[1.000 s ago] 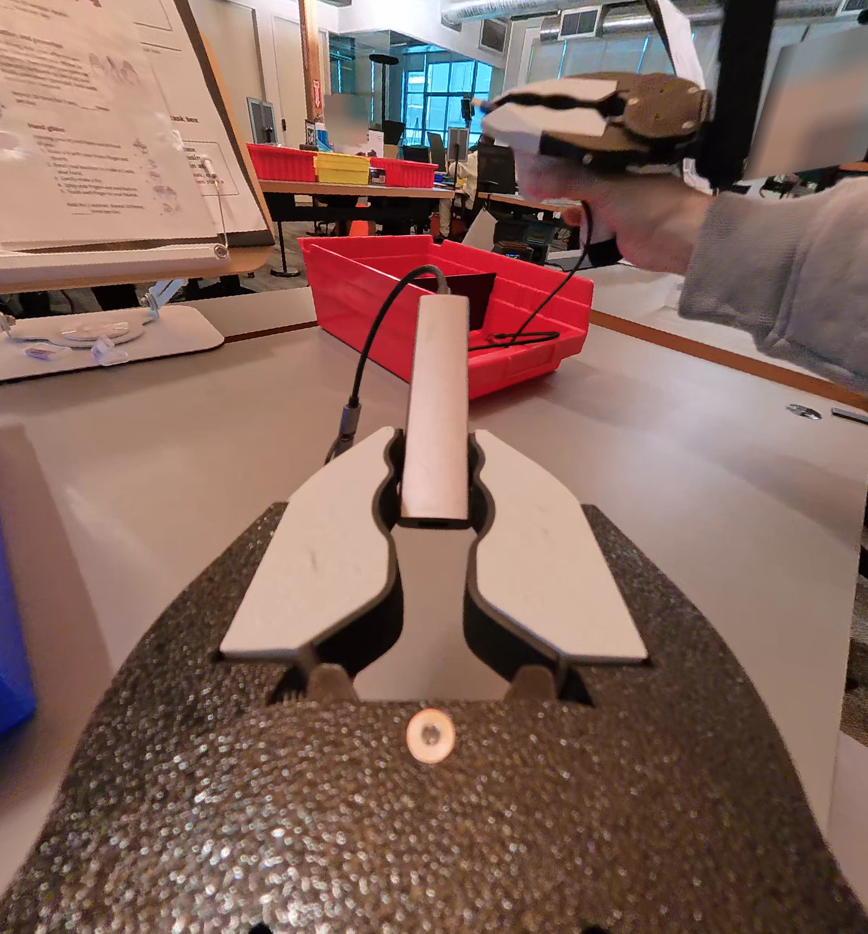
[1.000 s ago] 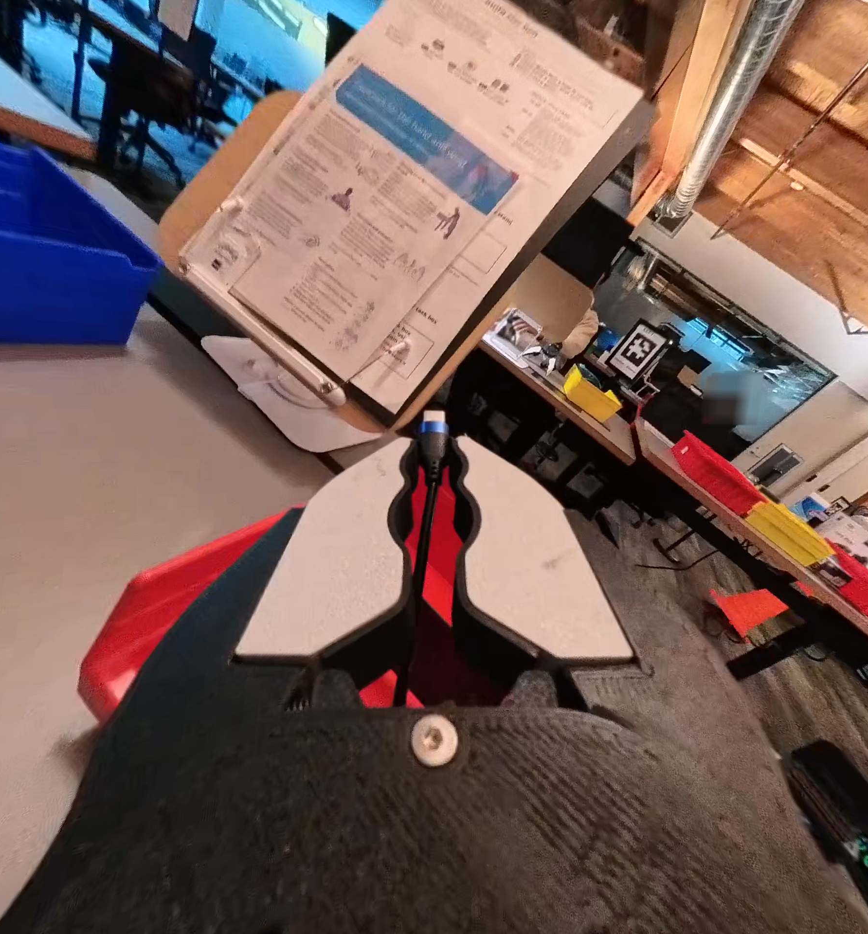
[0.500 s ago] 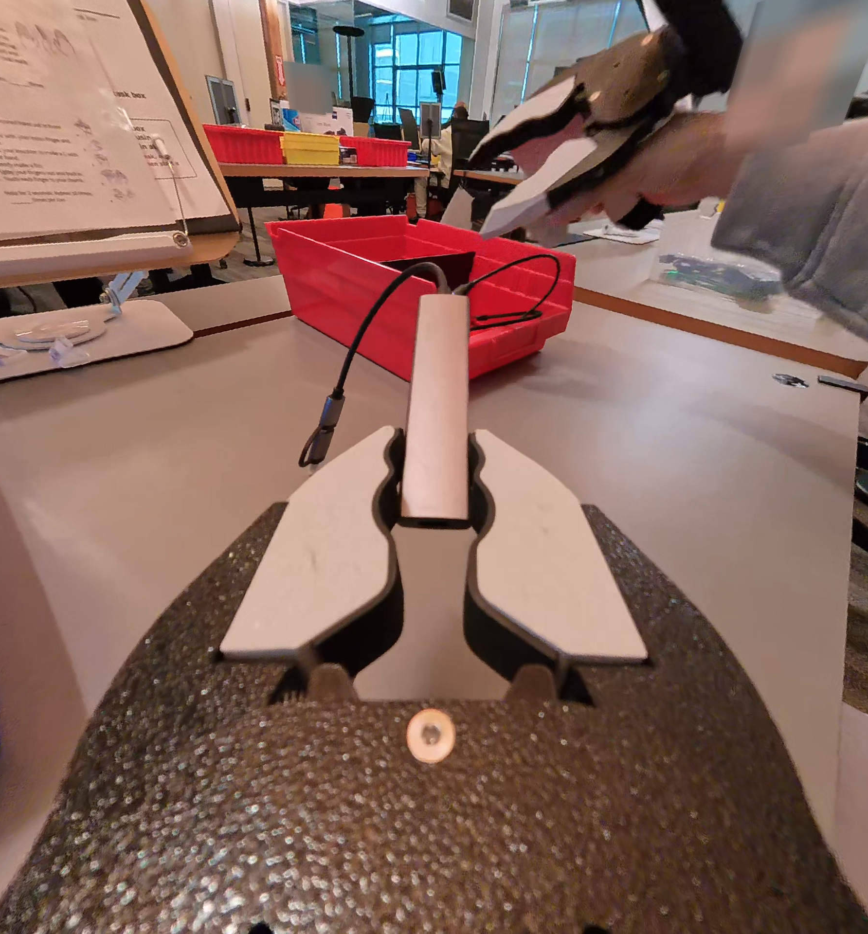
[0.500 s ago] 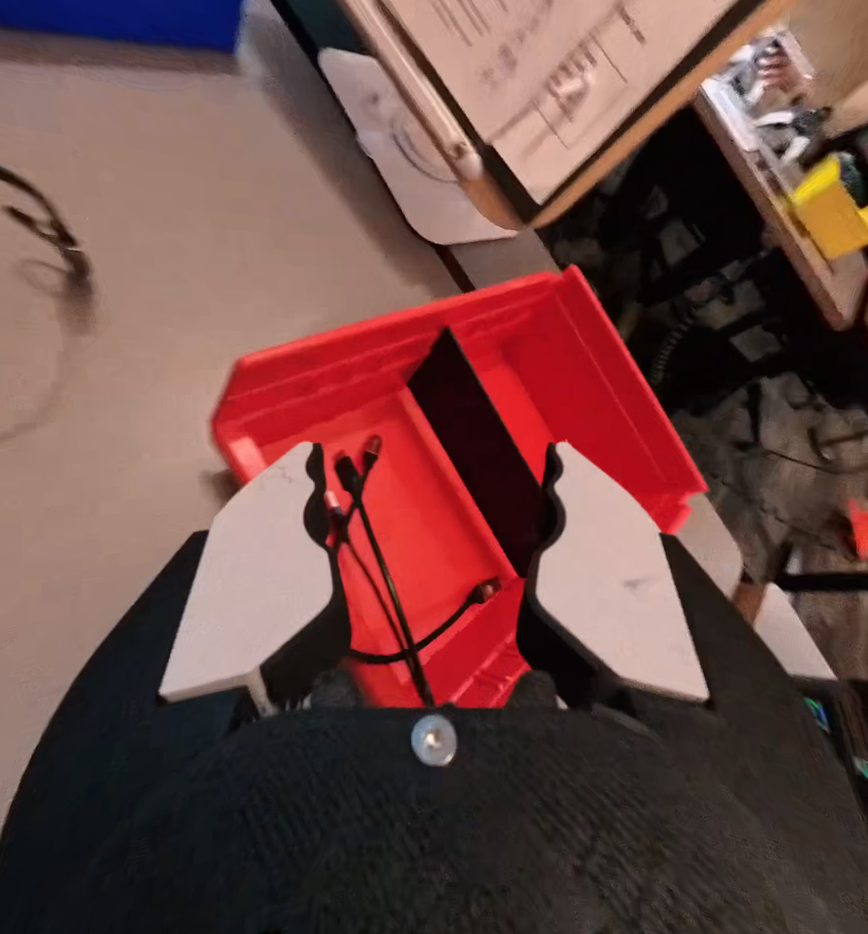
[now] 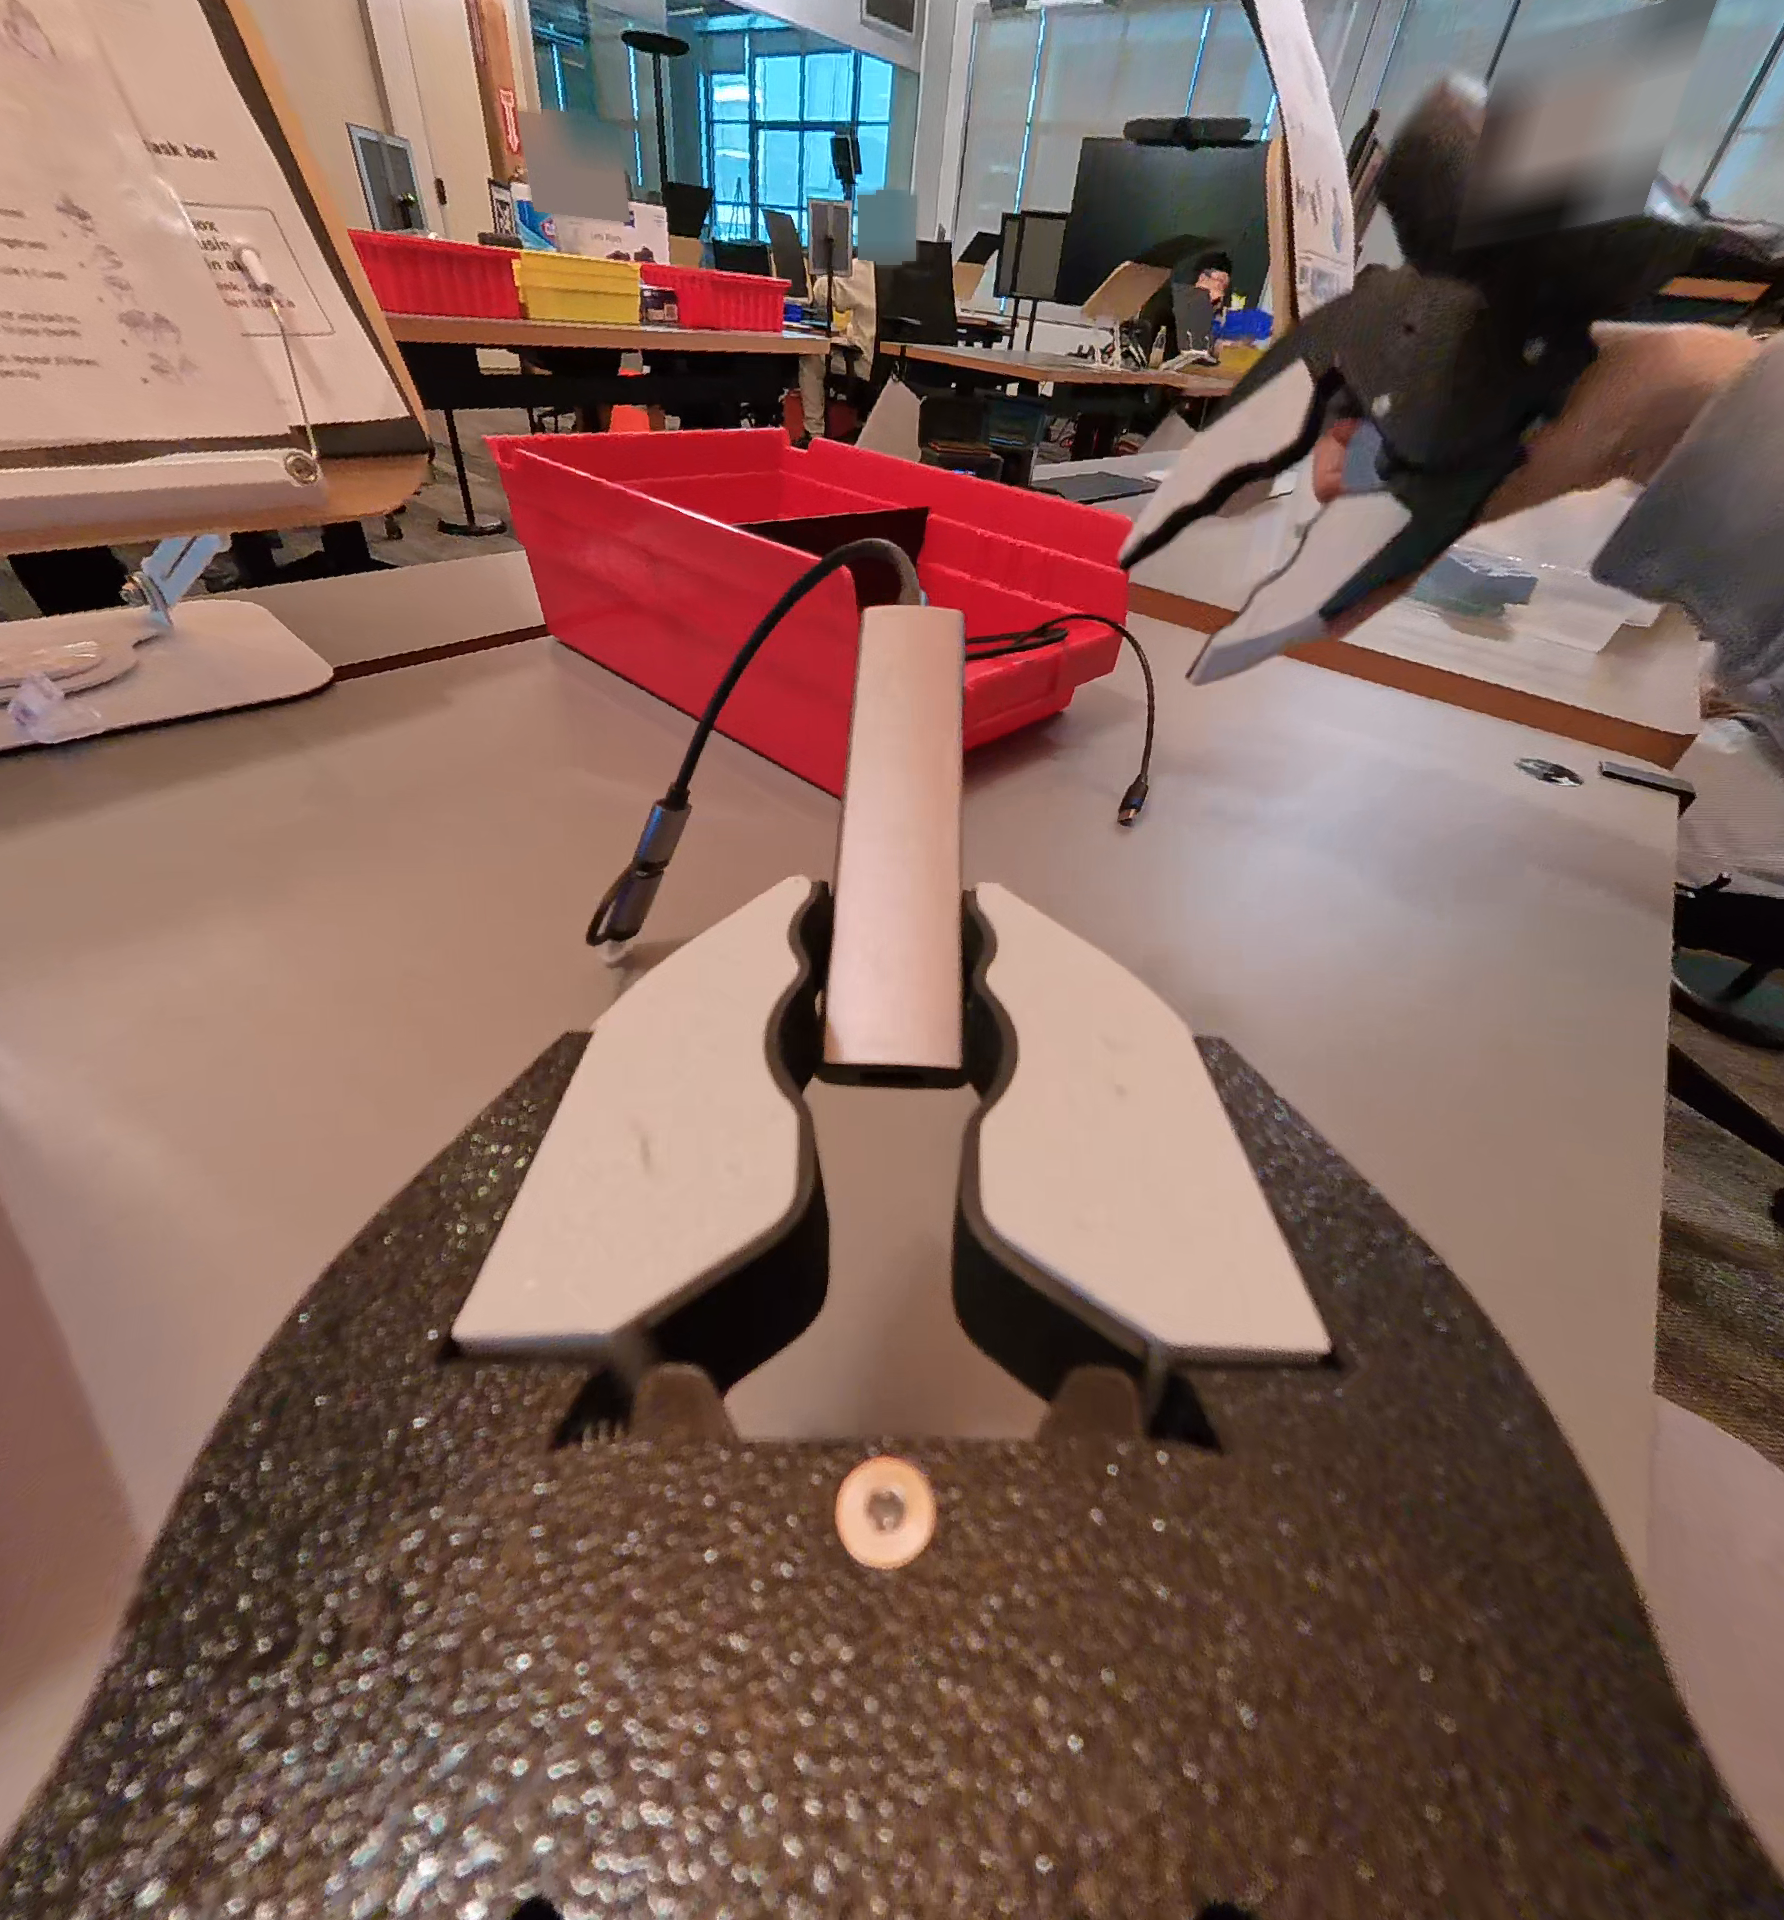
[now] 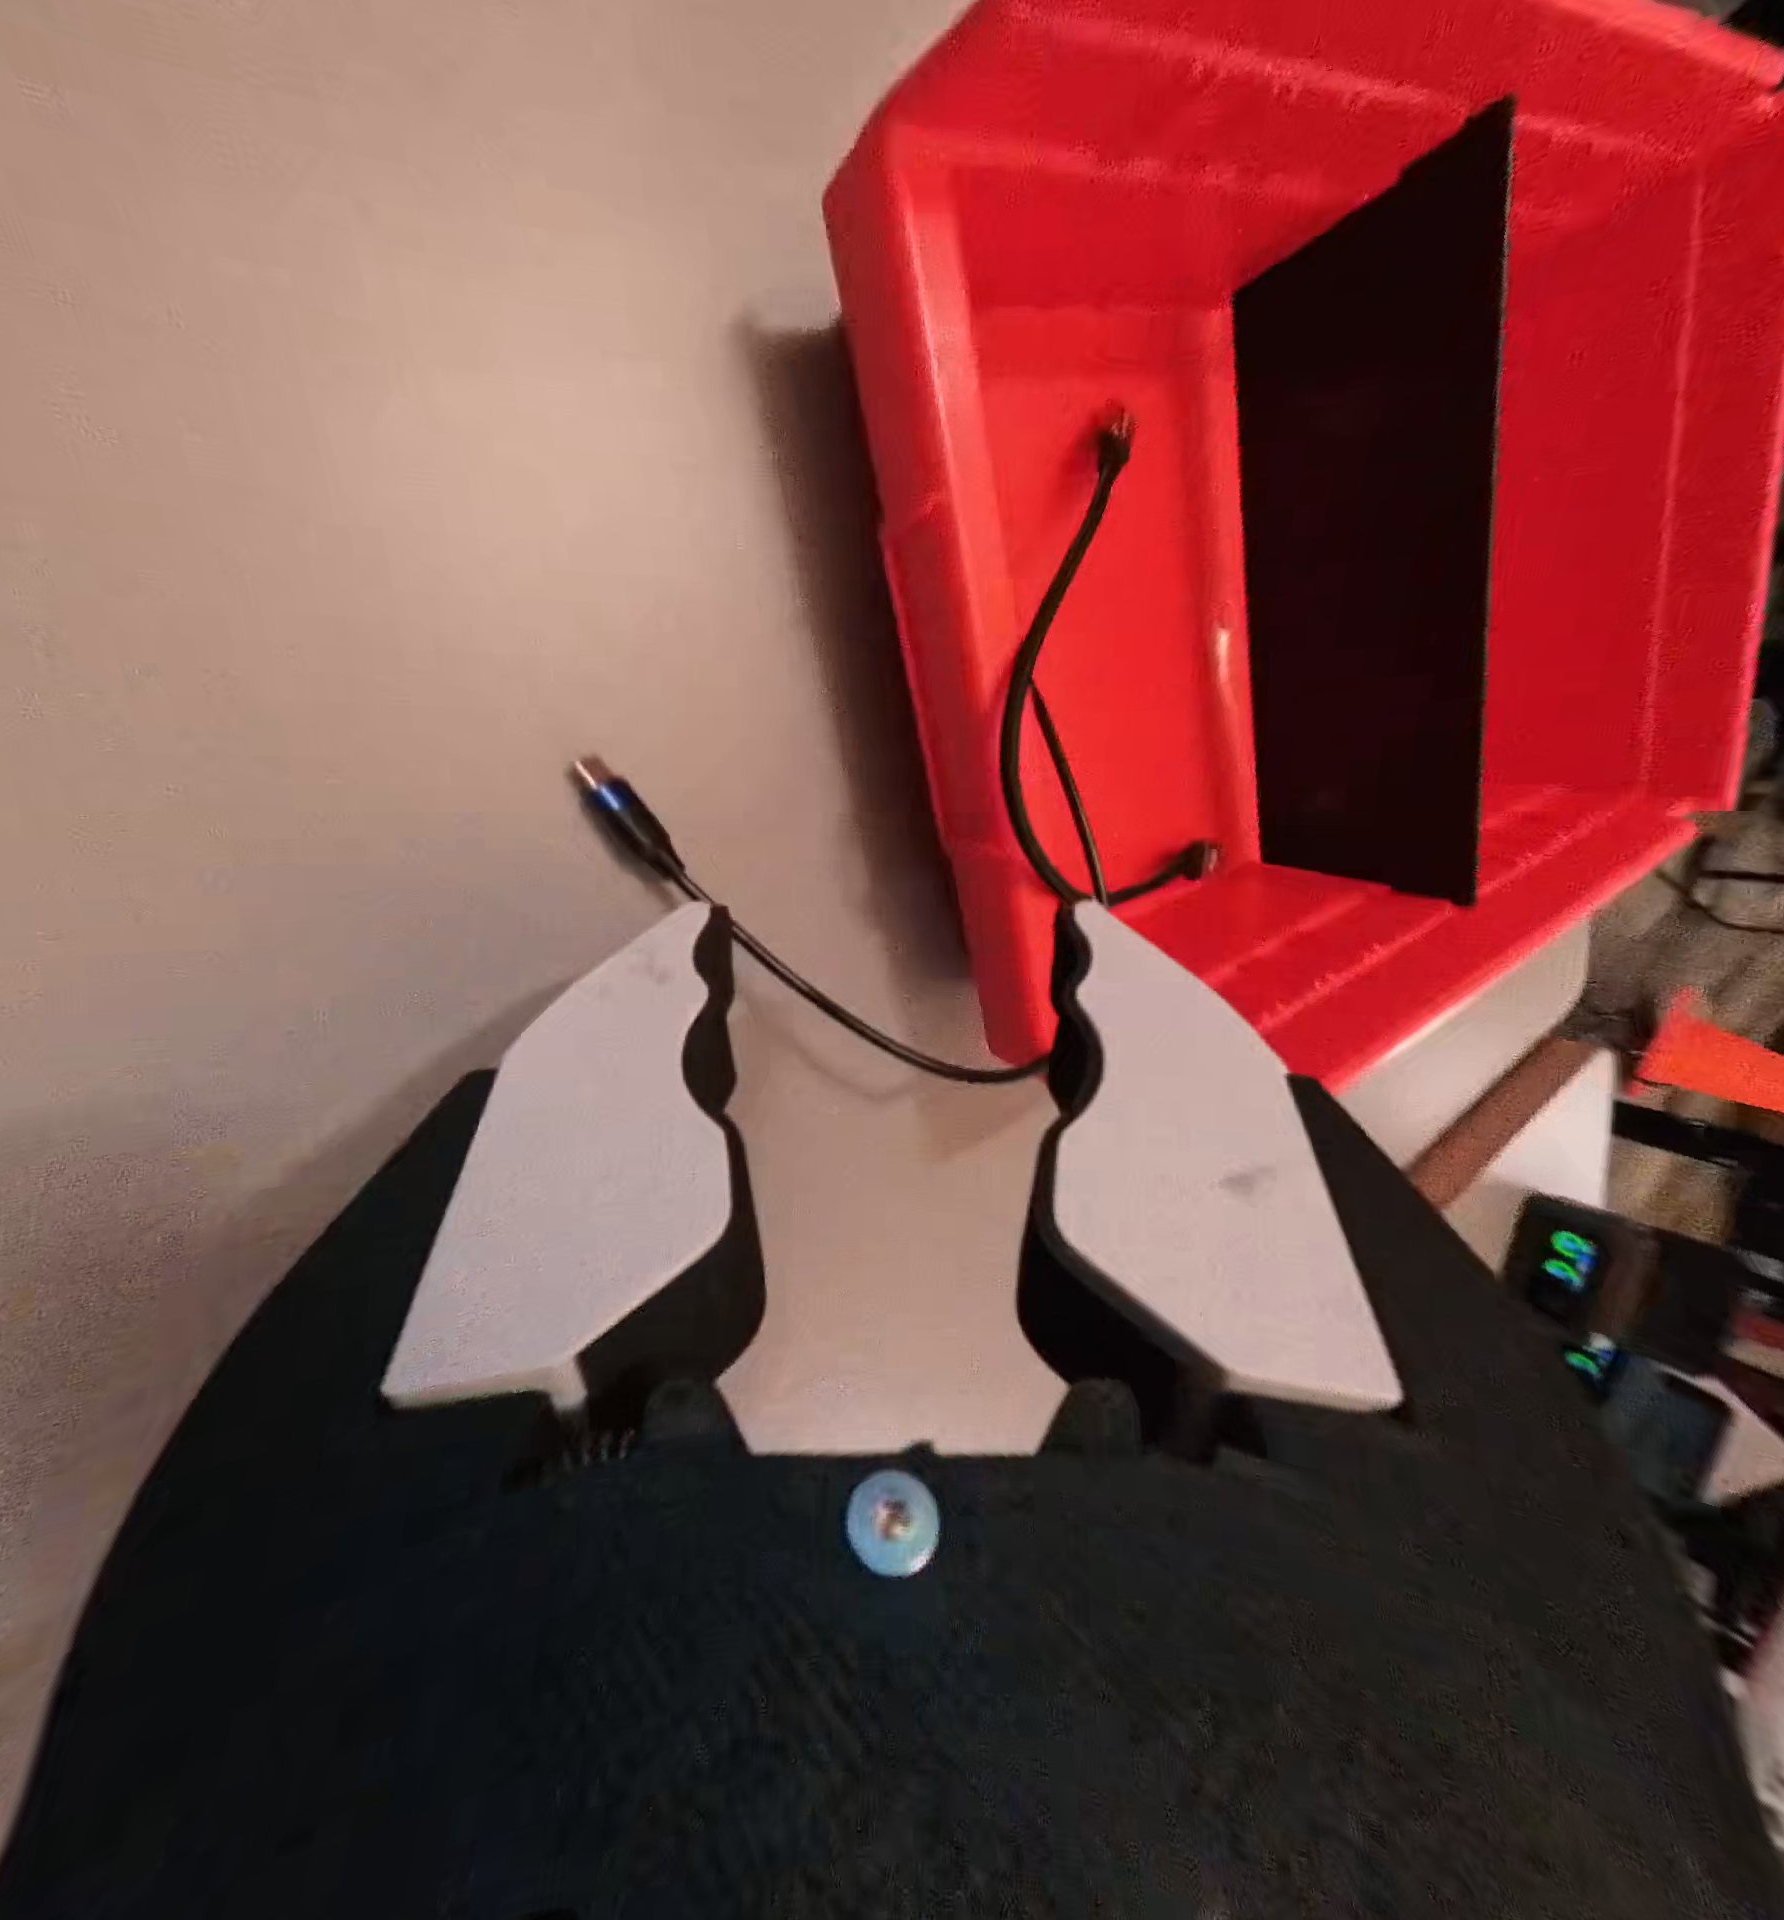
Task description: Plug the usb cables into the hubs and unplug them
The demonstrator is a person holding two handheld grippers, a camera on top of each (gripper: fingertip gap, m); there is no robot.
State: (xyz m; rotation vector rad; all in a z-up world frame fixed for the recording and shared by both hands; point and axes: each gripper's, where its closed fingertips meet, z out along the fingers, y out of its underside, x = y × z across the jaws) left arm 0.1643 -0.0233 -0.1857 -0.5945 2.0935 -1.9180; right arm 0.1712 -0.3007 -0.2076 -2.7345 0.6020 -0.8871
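My left gripper (image 5: pixel 893 914) is shut on a slim silver USB hub (image 5: pixel 903 821) and holds it above the table. The hub's own black lead (image 5: pixel 732 686) loops down to a grey plug (image 5: pixel 639 883). My right gripper (image 6: pixel 888 914) is open and empty; it also shows in the left wrist view (image 5: pixel 1179 603), raised at the right. A black USB cable (image 6: pixel 846 1008) hangs over the front wall of the red bin (image 6: pixel 909 520), its blue-ringed plug (image 6: pixel 613 800) over the table. That plug also shows in the left wrist view (image 5: pixel 1132 805).
A black divider (image 6: pixel 1376 499) stands inside the red bin (image 5: pixel 680 582). A document stand with printed sheets (image 5: pixel 119 312) is at the back left of the table. The table's right edge (image 5: pixel 1688 790) drops to a carpeted floor with chairs. My right fingertips sit around 30 cm from my left ones.
My right gripper opened and let go of the cable plug, then swung down over the red bin. The cable now hangs over the bin's wall. My left gripper still holds the hub.
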